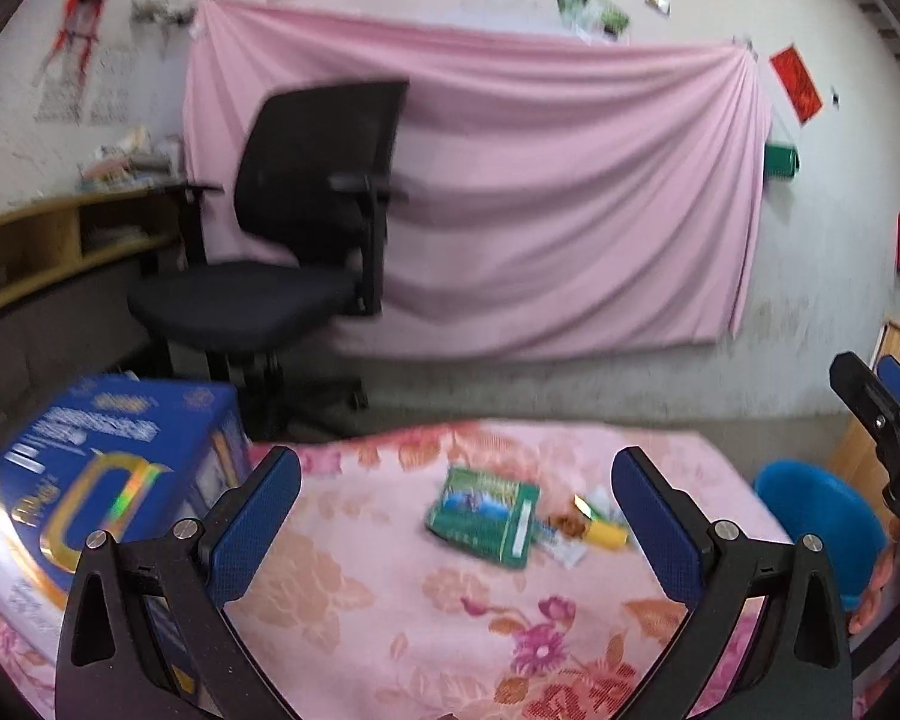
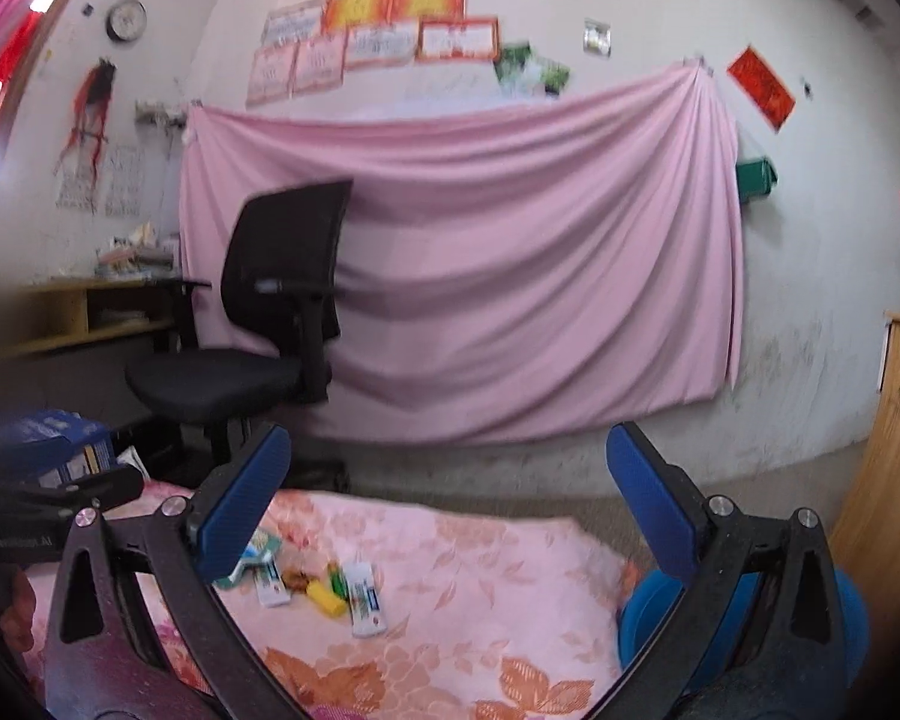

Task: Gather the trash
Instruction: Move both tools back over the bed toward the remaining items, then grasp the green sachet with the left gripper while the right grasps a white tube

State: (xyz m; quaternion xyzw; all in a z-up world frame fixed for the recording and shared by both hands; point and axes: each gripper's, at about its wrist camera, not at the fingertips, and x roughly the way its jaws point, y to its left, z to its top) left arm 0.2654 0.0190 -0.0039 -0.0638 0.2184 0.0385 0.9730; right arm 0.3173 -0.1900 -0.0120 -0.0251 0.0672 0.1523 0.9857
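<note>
Floral pink tabletop (image 1: 390, 600) carries a green packet (image 1: 483, 516), long axis leaning slightly right; both tools, left (image 1: 456, 516) and right (image 2: 450, 504), gape wide, empty.

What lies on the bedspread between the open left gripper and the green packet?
Nothing: in the left wrist view, only bare floral bedspread separates the left gripper from the green packet.

A lived-in room of a home, likely a bedroom or study. A floral pink bedspread (image 1: 426, 618) covers the near surface. At eleven o'clock stands a black office chair (image 1: 294, 222) beside a wooden shelf (image 1: 60, 240) stacked with books. A pink sheet (image 2: 510, 252) hangs on the scuffed white wall at twelve, under paper certificates (image 2: 390, 30) and a wall clock (image 2: 126, 19).
</note>
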